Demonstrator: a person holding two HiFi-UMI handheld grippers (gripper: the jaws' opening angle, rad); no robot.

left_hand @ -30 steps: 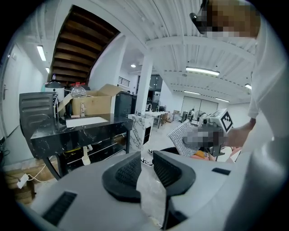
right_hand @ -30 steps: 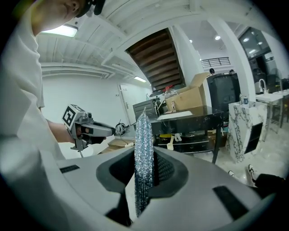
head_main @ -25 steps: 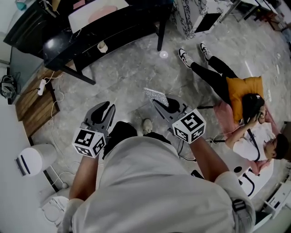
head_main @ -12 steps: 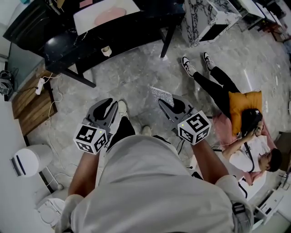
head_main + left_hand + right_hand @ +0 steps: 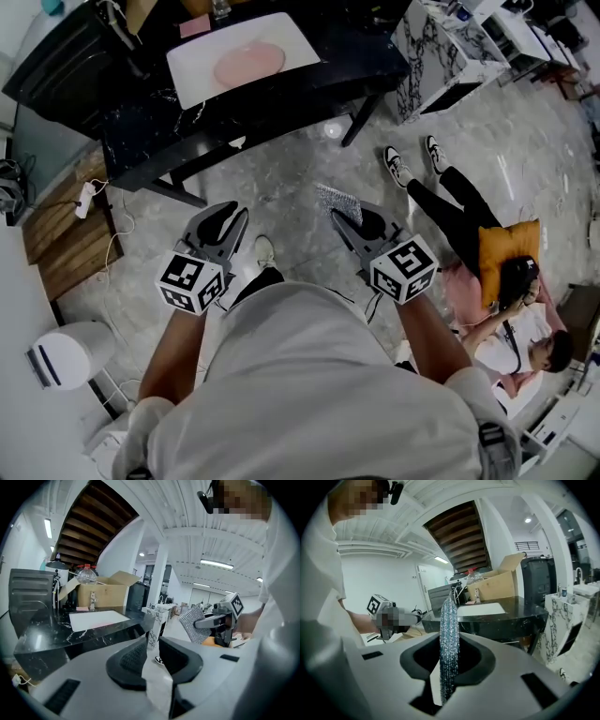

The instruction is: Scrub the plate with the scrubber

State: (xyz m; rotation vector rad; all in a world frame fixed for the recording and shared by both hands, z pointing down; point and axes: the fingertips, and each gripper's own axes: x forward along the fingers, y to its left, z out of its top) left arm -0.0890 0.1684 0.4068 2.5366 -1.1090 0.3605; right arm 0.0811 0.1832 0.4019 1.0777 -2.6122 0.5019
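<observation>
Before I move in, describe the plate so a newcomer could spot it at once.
Find the black table at the head view's top. A white rectangular mat lies on it; the plate sits mid-mat, the only round pale-pink thing there.

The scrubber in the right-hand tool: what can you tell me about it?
The scrubber is a thin, flat pad of glittery silver mesh, roughly rectangular. The right gripper is shut on one end, so it stands edge-on between the jaws with most sticking out past them. It hangs in the air above the grey floor, touching nothing else, short of the black table.
</observation>
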